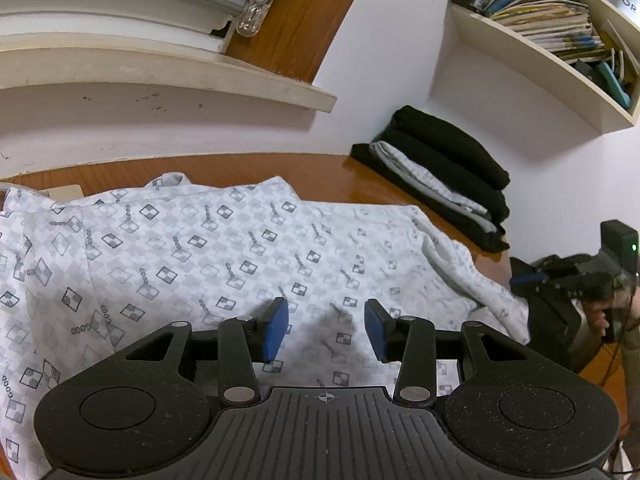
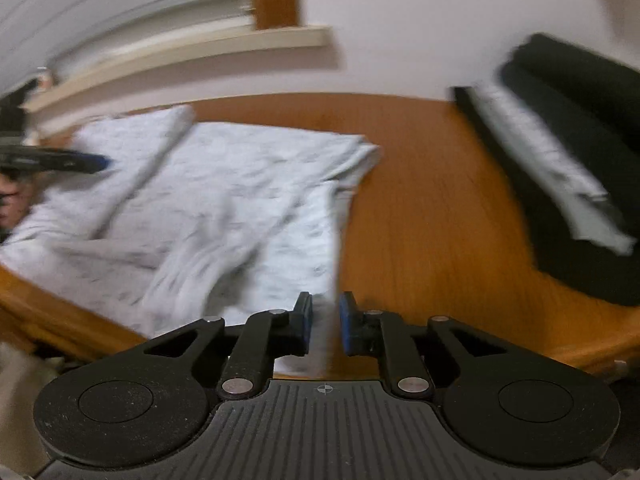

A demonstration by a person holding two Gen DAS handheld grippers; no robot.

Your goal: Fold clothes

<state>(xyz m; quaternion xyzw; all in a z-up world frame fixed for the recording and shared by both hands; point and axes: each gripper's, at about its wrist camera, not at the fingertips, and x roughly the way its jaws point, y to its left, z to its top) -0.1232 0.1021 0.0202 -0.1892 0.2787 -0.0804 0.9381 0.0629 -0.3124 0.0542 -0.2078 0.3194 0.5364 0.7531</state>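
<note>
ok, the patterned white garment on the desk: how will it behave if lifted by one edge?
Patterned garment: probably floppy, since it lies creased and draped, so it should sag from one pinch. Likely light, as the cloth looks thin. It may slide on the glossy wooden desk when dragged.

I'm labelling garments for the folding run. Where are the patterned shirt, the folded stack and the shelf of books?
patterned shirt (image 1: pixel 192 248): left wrist view, middle of the spread cloth.
folded stack (image 1: pixel 448 160): left wrist view, top black garment.
shelf (image 1: pixel 532 68): left wrist view, front edge of its bottom board.
</note>
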